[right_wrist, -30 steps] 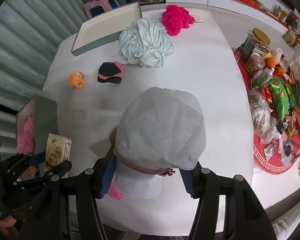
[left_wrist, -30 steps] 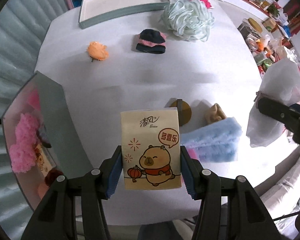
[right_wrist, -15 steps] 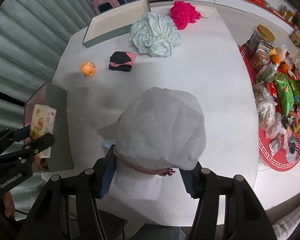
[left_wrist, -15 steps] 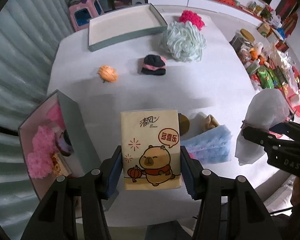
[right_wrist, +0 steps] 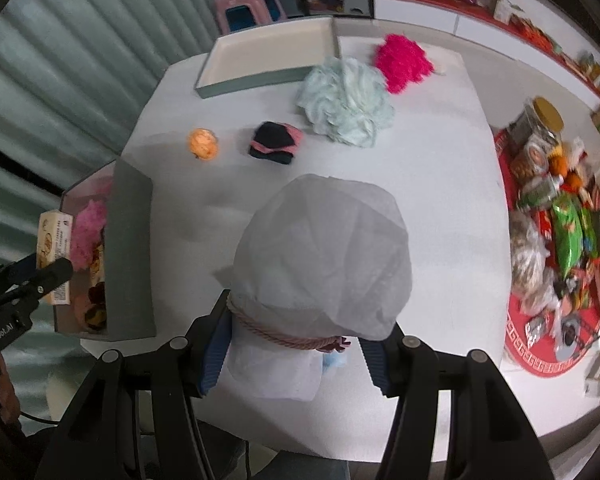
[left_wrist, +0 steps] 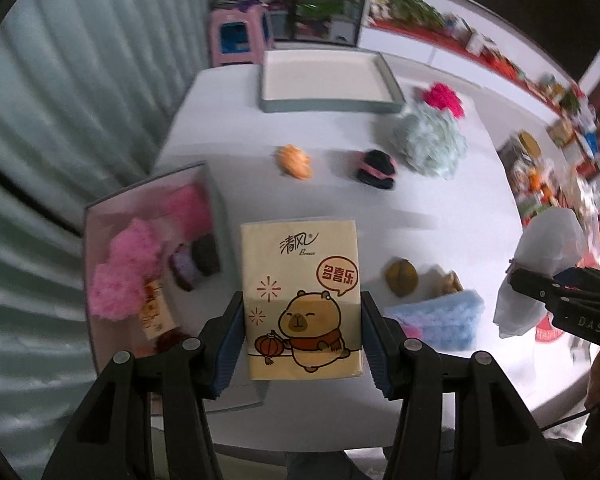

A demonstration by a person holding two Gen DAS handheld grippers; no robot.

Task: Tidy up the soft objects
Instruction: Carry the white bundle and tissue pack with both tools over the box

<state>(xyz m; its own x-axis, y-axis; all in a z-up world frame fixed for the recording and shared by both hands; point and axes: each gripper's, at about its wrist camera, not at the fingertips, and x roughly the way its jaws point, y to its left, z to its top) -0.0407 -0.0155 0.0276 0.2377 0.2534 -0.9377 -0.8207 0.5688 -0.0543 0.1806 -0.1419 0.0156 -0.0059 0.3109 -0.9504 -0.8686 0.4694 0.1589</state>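
My left gripper is shut on a yellow tissue pack printed with a cartoon capybara, held above the table beside the grey box. That box holds pink fluffy items and other small soft things. My right gripper is shut on the tied neck of a white fabric pouch bound with a pink cord. In the right wrist view the tissue pack hangs over the left box. An orange flower, a black-and-pink knit, a pale green pouf and a magenta pompom lie on the white table.
A shallow grey tray sits at the table's far edge. A light blue cloth, a brown round item and a tan item lie near the front. Snacks and jars crowd a red mat at the right.
Both grippers have risen with their loads. The left one swung left, bringing the tissue pack beside and over the grey box. The table looks farther away in both views.
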